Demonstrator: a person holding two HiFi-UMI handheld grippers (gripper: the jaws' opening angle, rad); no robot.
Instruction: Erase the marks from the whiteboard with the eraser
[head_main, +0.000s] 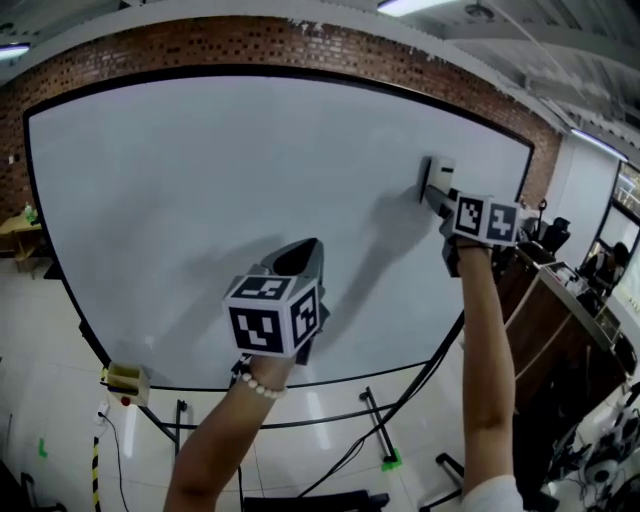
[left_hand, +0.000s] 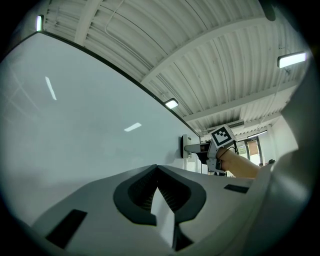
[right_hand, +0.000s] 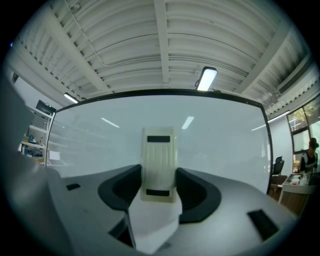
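R gripper (right_hand: 159, 172) view shows eraser (right_hand: 159, 150) clamped; head view, against whiteboard (head_main: 250, 180).

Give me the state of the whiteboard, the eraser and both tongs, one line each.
whiteboard: upright, no marks visible on it.
eraser: clamped in the right tongs, flat against the whiteboard near its upper right.
right tongs: shut on the eraser.
left tongs: shut, nothing between them.
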